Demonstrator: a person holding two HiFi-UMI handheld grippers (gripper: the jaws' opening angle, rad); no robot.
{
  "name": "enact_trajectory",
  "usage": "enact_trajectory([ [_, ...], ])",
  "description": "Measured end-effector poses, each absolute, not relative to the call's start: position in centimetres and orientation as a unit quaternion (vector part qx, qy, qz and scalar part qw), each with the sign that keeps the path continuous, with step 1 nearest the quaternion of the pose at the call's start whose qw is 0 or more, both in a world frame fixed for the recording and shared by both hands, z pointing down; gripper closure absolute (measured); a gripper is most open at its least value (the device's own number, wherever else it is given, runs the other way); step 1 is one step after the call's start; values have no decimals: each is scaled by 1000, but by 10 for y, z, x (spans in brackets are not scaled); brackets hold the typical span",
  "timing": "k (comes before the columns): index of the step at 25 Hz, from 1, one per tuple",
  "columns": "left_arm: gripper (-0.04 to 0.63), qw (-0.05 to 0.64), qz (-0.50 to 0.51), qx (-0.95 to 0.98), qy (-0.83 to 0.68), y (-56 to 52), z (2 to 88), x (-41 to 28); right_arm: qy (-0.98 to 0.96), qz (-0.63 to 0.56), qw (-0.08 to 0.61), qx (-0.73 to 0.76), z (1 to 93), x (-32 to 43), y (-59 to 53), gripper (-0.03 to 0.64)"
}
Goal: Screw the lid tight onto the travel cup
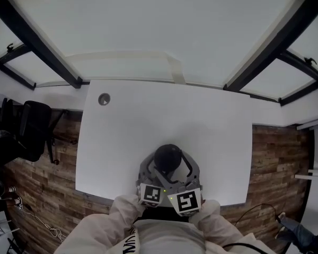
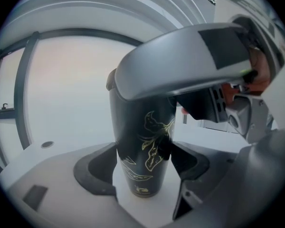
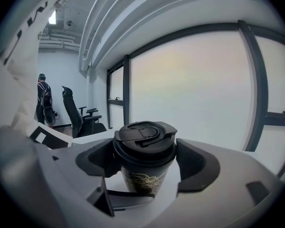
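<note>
Tongs on the left (image 2: 142, 158) are pressed onto the cup (image 2: 133, 175), one pad on each side of its dark lower body, in the lower middle of the left gripper view. The right tongs (image 3: 147, 163) sit higher and pinch the lid (image 3: 145, 139) at its rim, in the lower middle of the right gripper view. Their near pad is plainly against the rim, and the far one is at most a sliver off.

The cup stands upright on the white surface (image 1: 148, 115), at the lower middle of the head view, close to the near edge.

It looks like a hard-walled, smooth tumbler with gold leaf print, tapering toward the base. I judge it stiff, not fragile and fairly light. The glossy taper could let the pads slip downward or spin under torque. The low grip on the body suits holding it steady, and a hold nearer the wider upper part would resist twisting better. The lid looks like rigid black plastic with a thick rim, and that rim is the sensible place to turn it. Squeezing the flip tab on top would be a mistake.

The lid covers the mouth and its tab lies flat, so whether the cup holds anything cannot be seen. The lid sits level, but how far it is threaded I cannot tell.
</note>
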State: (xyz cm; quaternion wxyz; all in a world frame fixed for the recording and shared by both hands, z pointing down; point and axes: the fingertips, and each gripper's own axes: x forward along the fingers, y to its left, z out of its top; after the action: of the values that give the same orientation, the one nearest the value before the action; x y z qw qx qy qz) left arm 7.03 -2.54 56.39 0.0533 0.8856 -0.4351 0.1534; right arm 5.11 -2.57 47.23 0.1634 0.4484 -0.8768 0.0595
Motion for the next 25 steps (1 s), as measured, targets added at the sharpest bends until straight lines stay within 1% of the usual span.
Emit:
enact_trajectory([
  [3, 235, 51, 152, 894, -420, -25, 562, 74, -901, 75, 135, 404, 469, 54, -21, 206],
  [5, 235, 44, 150, 901, -404, -26, 561, 74, -921, 70, 130, 360, 464, 57, -18, 206],
  [11, 235, 41, 163, 931, -324, -27, 568, 69, -958, 20, 188, 215, 463, 64, -20, 206],
  [16, 235, 32, 162, 948, -272, -30, 567, 75, -968, 16, 213, 130, 472, 53, -28, 206],
  [21, 235, 37, 154, 949, -272, -37, 563, 75, -970, 19, 214, 118, 474, 48, -34, 206],
  [25, 235, 40, 151, 943, -294, -33, 565, 70, -964, 40, 204, 164, 476, 44, -29, 206],
])
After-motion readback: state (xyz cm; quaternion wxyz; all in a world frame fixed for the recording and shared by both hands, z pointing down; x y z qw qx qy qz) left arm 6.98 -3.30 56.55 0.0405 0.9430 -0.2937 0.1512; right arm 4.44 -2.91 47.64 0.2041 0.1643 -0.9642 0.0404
